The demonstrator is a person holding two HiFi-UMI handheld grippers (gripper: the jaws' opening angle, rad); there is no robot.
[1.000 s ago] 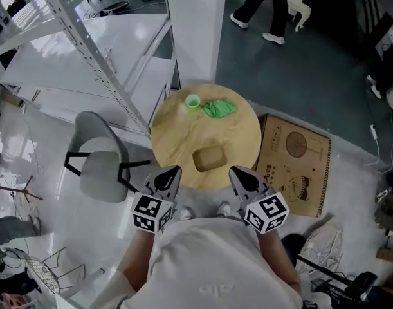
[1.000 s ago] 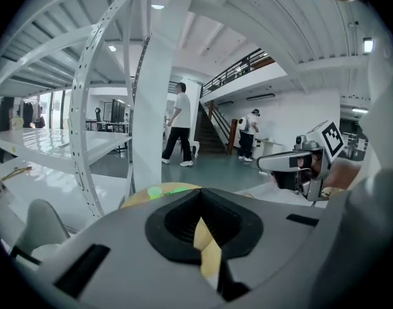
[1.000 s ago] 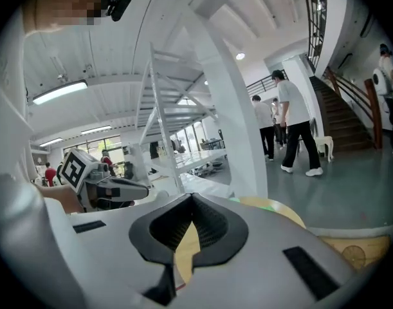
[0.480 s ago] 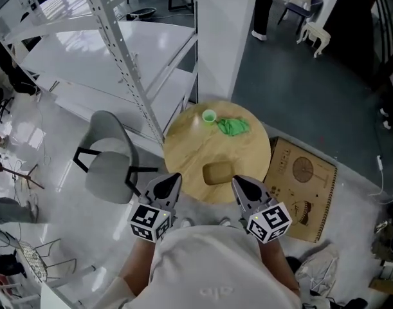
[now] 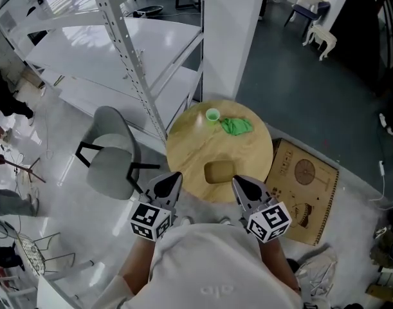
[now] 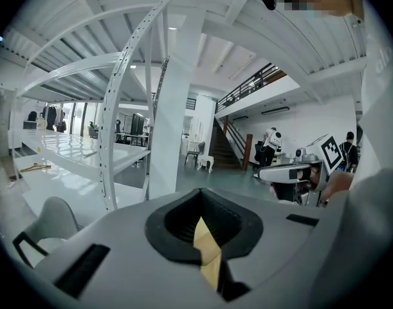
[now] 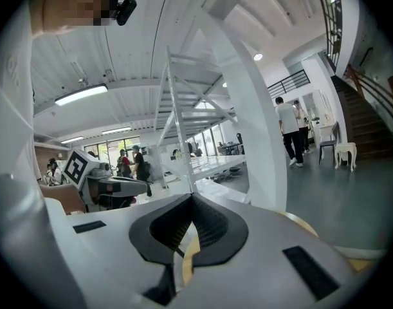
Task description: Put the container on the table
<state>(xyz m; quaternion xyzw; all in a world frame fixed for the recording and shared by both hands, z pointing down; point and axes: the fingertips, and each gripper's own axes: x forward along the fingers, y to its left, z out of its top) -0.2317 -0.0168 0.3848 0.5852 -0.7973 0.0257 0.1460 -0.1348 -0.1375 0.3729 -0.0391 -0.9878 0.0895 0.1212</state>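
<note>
A shallow tan container (image 5: 219,171) rests on the round wooden table (image 5: 183,147), near its front edge. My left gripper (image 5: 172,178) hovers over the table's near left rim, shut and empty, short of the container. My right gripper (image 5: 238,182) is level with it at the near right rim, also shut with nothing in it. In the left gripper view the left gripper (image 6: 199,198) has its jaws together, and only a tan sliver shows through them. The right gripper (image 7: 191,201) looks the same in the right gripper view, with the table rim (image 7: 315,227) beside it.
A small green cup (image 5: 212,114) and a crumpled green cloth (image 5: 237,126) lie at the table's far side. A grey chair (image 5: 112,163) stands left of the table, white metal shelving (image 5: 128,50) behind it, and a flat cardboard box (image 5: 302,192) on the floor at right.
The head view has swung, so table and shelving sit further right and lower in it. Both grippers stay shut by the table's near edge. The person walking at the back has left the view.
</note>
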